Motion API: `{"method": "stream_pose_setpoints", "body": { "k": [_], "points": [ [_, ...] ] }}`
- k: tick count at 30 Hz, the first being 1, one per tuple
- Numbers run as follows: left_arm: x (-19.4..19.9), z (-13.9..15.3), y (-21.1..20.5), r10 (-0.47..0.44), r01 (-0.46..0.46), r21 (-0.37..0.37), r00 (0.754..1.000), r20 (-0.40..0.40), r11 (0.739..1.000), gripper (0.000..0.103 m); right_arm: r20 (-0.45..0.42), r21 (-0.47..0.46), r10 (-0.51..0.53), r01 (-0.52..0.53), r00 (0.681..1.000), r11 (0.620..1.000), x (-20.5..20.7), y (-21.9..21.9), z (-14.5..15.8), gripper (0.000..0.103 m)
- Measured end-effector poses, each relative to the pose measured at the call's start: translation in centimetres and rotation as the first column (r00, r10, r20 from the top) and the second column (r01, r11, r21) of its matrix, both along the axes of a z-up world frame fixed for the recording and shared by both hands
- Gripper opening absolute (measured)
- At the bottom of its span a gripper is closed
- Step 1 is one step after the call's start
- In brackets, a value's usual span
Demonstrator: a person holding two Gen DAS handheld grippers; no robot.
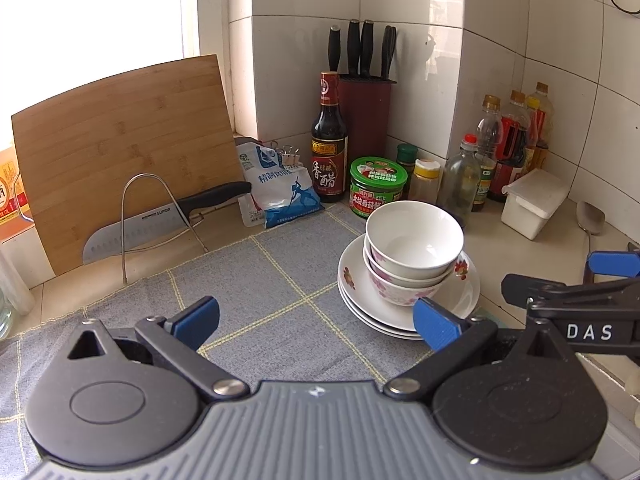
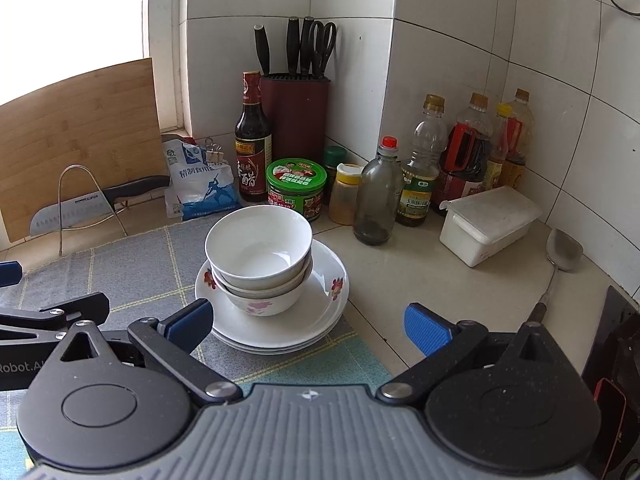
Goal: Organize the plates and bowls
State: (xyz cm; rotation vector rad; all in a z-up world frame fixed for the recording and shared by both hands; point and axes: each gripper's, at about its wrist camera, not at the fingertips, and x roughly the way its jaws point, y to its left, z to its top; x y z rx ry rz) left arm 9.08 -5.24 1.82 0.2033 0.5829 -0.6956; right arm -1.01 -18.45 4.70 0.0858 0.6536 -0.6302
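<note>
**Both grippers hanging wide over the stacked crockery**

Blue-padded fingers of the left gripper [image 1: 316,320] are spreading wide over the grey checked mat [image 1: 256,300], with nothing lying between them. Its right pad is sitting in front of the near rim of the plates [image 1: 356,300], though contact cannot be told. Beside it, the right gripper [image 2: 308,326] is likewise gaping wide and holding nothing, its left pad hovering near the plates' front-left edge and its right pad hanging over the bare countertop [image 2: 400,264].

Those plates, white with red flower prints, are resting in a stack at the mat's right edge. Three bowls [image 2: 258,256] are nesting upright on top of them, the uppermost plain white and the lowest showing pink blossoms.

Behind the stack, a green-lidded jar [image 2: 297,184] and a dark vinegar bottle [image 2: 253,136] are standing near a maroon knife block [image 2: 296,116] in the tiled corner. Further left, a cleaver [image 1: 160,220] is leaning in a wire rack against a bamboo cutting board [image 1: 120,152]. At right, a white lidded box [image 2: 488,220] and a metal ladle [image 2: 560,256] are lying on the counter.
</note>
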Motion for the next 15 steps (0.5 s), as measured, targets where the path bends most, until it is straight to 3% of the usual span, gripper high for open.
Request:
{"method": "stream_pose_setpoints", "body": {
  "k": [15],
  "points": [
    [0.16,0.1,-0.27,0.002,-0.002,0.004,1.0,-0.005,1.0,0.102,-0.01,-0.015,-0.006,0.006,1.0,1.0,0.14,-0.15,0.2,0.103]
  ]
}}
